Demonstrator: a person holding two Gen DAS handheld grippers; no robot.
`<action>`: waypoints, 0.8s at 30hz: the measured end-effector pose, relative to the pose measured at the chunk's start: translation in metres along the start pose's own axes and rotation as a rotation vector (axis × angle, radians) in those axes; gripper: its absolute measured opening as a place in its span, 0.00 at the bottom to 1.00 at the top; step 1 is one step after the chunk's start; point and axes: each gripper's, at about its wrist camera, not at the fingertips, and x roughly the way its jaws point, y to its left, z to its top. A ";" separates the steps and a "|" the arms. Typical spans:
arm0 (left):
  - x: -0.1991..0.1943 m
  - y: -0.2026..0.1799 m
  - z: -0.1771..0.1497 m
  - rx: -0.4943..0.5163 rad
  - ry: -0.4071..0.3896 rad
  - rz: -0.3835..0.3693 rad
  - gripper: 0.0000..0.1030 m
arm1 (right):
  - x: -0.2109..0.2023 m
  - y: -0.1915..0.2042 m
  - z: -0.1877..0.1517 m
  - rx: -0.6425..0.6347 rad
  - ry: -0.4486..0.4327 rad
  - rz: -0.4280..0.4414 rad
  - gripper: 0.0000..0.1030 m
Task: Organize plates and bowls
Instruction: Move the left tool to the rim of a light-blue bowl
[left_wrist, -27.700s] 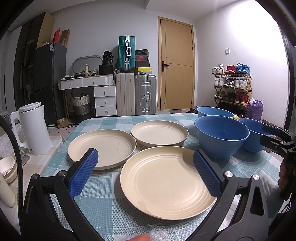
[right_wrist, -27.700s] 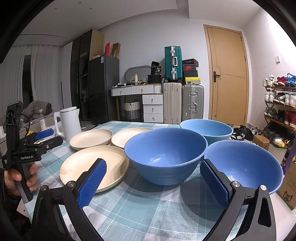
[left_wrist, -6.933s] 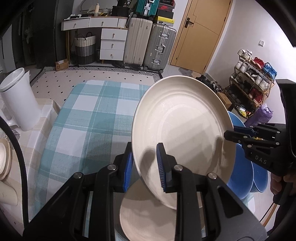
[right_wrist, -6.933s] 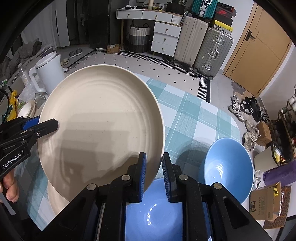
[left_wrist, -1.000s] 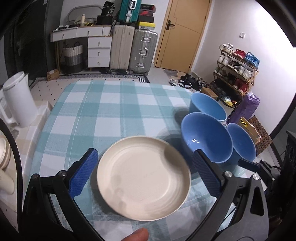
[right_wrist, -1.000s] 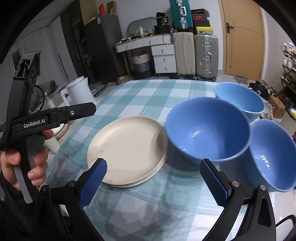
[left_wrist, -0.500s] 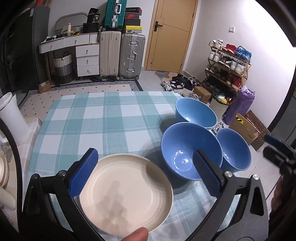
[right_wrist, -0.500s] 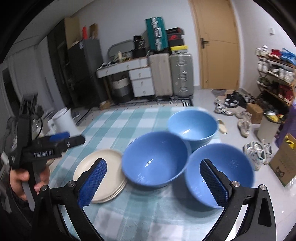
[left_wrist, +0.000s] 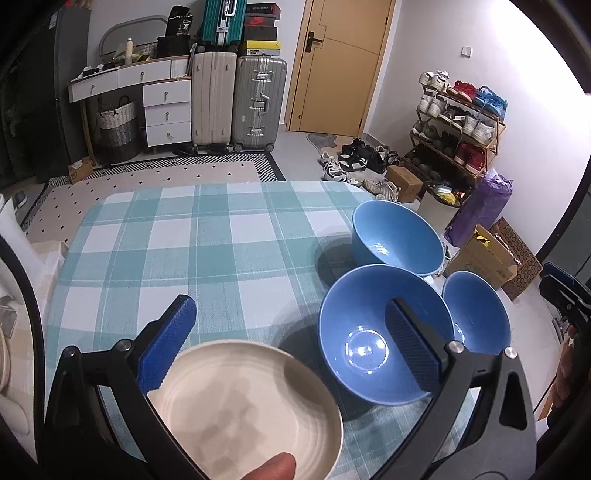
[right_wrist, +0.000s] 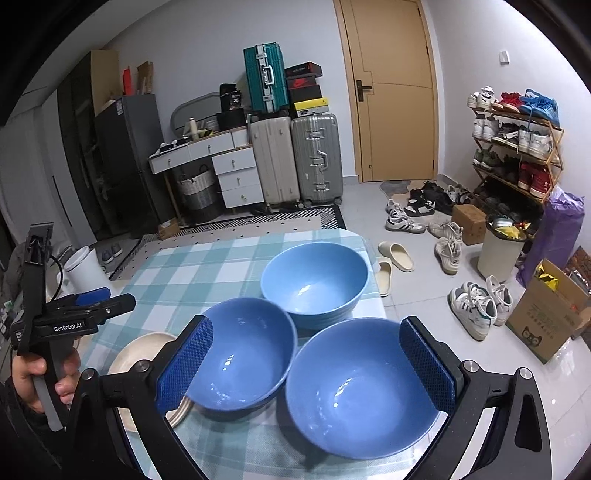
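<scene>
Both grippers have pulled back from the plates (left_wrist: 243, 402). The left gripper (left_wrist: 291, 347) and right gripper (right_wrist: 306, 365) gape wide, empty. A careless grab could knock the near bowl (right_wrist: 354, 387) off the bench (left_wrist: 207, 240).

My left gripper (left_wrist: 291, 332) hangs wide open over the worktop (left_wrist: 207, 243) — cream plates (left_wrist: 243, 406) below, three blue bowls (left_wrist: 373, 354) beside.

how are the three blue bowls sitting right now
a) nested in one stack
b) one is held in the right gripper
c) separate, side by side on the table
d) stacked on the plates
c: the near bowl, left bowl and far bowl each stand apart on the checked table, beside the plates; the right gripper is open and holds nothing.
</scene>
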 end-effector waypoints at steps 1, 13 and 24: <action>0.005 0.000 0.002 -0.001 0.004 -0.001 0.99 | 0.004 0.000 0.001 -0.001 0.003 -0.004 1.00; 0.061 -0.006 0.021 -0.003 0.064 -0.015 0.99 | 0.042 -0.020 0.016 0.035 0.048 -0.030 0.99; 0.111 -0.013 0.043 -0.012 0.107 -0.041 0.99 | 0.082 -0.043 0.028 0.065 0.090 -0.035 0.99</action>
